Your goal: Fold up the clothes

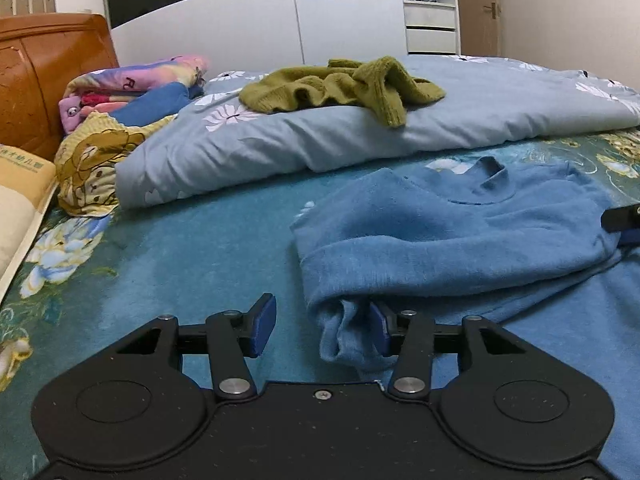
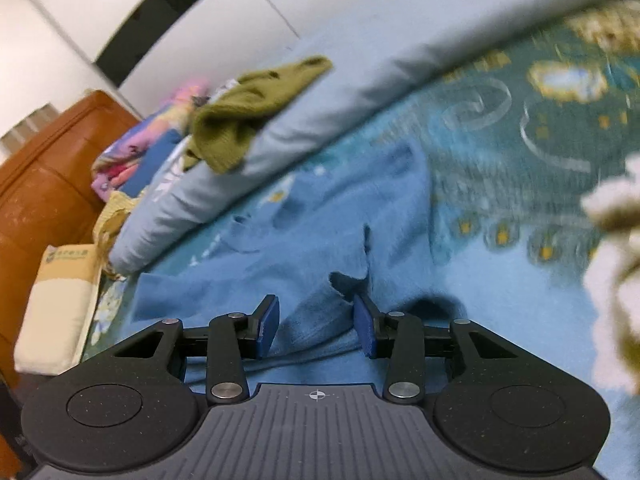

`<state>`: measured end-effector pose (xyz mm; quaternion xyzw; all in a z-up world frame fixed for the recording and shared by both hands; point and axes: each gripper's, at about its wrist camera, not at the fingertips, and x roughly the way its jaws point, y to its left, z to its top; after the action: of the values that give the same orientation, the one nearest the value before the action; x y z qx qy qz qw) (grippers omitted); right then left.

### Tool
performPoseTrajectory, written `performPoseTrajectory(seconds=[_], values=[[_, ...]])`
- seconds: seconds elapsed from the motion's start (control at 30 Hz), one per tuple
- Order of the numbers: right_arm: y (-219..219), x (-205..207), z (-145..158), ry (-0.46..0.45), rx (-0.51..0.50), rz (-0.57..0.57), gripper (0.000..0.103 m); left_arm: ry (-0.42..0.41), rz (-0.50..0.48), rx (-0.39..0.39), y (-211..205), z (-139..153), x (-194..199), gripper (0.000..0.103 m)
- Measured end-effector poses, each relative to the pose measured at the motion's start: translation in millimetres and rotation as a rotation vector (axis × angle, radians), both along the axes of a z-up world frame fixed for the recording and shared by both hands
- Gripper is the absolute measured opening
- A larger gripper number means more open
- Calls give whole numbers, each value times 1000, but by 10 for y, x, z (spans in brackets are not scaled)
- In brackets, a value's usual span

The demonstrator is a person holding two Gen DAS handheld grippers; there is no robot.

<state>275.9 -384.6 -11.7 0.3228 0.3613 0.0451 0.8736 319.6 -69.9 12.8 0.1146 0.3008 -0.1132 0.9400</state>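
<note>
Blue sweater (image 1: 440, 232): I see it spread on the bed sheet (image 1: 180, 264), collar away from me, its left side already turned in over the body. A cuff end bunches right in front of my left gripper.
Left gripper (image 1: 322, 326): my jaws are spread wide; the right pad touches the bunched cuff, the left pad hangs over bare sheet. Nothing is pinched.
Right gripper (image 2: 316, 326): also spread apart, low over the sweater (image 2: 320, 240), with blue knit lying between and under the pads. I cannot tell whether either pad grips it. This view is tilted and blurred by motion.
Right gripper seen from the left: its dark tip (image 1: 622, 220) shows at the frame's right edge, at the sweater's far side.
Folded quilt (image 1: 360, 132): pale blue with white flowers, it runs across the bed just behind the sweater's collar and crowds that edge.
Green sweater (image 1: 344, 88): crumpled on top of the quilt, well apart from my grippers.
Pillows (image 1: 120, 96): a colourful stack and a yellow printed one sit at the left by the wooden headboard (image 1: 44, 80).
Cream pillow (image 1: 20, 200): at the bed's left edge, near the headboard.
Wardrobe (image 1: 280, 20): white doors behind the bed.
Pale blur (image 2: 616, 248): something whitish and olive at the right view's edge; I cannot tell what it is.
</note>
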Motion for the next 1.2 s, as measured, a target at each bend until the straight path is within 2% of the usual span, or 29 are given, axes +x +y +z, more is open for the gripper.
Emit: performPoseTrajectory(seconds=[0.03,0.07,0.13,0.23,0.33,0.4,0.47,0.57,0.67,0.83,0.93,1.03,1.13,1.2], values=[[-5,11,-17,3,22,5,35,-5,-2,4,-5,-8,10,48],[-1,25,-13,-5,33,11,21,-7,4,4,-6,-17,23,48],[37,101,28,-7,5,41,5,-10,23,-1,-1,-32,46,49],[102,184,207,-59,-72,85,3,-15,61,-15,12,-47,62,53],[199,1,670,-287,-290,109,3,-18,72,-29,19,-52,40,53],[165,-76,776,-329,-375,95,3,-13,81,-38,18,-66,28,53],[50,4,625,-239,-363,90,3,8,95,-47,11,-84,28,54],[-90,87,223,-73,-320,78,3,31,110,-56,8,-104,22,54],[-180,67,29,-33,-268,54,3,46,118,-60,41,-87,9,58],[-147,-6,180,-15,-285,52,8,75,137,-141,244,56,-292,57],[-153,-234,374,-59,-260,43,12,93,148,-191,367,144,-478,57],[-231,-766,519,-76,-250,26,27,111,159,-241,490,232,-664,60],[-236,-1333,518,-52,-297,40,32,132,186,-300,732,273,-992,61],[-258,-1720,437,1,-303,39,32,153,191,-350,895,288,-1235,61]])
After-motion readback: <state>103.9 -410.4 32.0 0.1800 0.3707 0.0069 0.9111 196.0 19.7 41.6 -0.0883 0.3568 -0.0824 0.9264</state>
